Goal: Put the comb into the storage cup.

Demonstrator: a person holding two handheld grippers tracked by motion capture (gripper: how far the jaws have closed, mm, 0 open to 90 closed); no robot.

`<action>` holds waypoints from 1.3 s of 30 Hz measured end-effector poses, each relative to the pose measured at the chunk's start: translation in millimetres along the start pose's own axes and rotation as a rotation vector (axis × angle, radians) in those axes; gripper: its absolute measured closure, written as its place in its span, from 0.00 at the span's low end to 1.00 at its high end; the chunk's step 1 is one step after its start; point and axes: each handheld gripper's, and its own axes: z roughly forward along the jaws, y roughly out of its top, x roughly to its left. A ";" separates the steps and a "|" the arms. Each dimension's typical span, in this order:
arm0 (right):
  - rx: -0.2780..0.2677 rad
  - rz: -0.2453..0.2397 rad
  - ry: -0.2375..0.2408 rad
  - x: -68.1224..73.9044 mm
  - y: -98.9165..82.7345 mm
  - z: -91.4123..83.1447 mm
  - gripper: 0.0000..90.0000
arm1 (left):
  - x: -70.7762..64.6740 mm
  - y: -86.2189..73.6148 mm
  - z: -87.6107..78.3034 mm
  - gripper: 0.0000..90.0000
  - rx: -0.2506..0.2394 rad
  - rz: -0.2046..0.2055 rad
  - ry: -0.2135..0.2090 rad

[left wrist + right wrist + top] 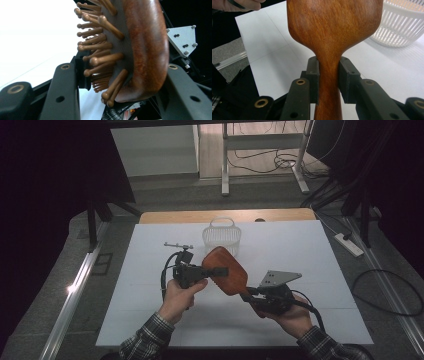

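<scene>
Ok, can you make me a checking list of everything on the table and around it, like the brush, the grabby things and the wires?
Surface: white table top, wooden strip along its far edge.
Job's things: wooden hairbrush held above the table; white slatted basket standing behind it.
Clutter: small grey metal piece lying left of the basket.
Grippers: left hand-held gripper has its jaws either side of the brush head, bristles facing one jaw; right hand-held gripper is shut on the brush handle.
Cables: one black cable trails from each gripper; more cables lie on the floor beyond and to the right.
Surroundings: dark curtains, metal desk legs, a power strip on the floor.
</scene>
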 end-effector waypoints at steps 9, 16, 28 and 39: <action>0.006 -0.011 -0.003 -1.1 0.5 -0.2 0.63 | -6.8 1.5 -1.3 0.60 -0.010 0.039 0.026; 0.041 -0.013 -0.005 -3.7 -0.6 2.2 0.48 | -9.7 2.9 -5.3 0.60 -0.011 0.073 0.062; 0.093 0.025 0.006 -13.4 -5.2 -1.9 0.35 | -15.5 5.7 -11.4 0.60 -0.002 0.128 0.127; 0.116 0.052 0.003 -19.2 -9.3 -6.7 0.29 | -16.4 7.9 -15.6 0.59 0.004 0.152 0.173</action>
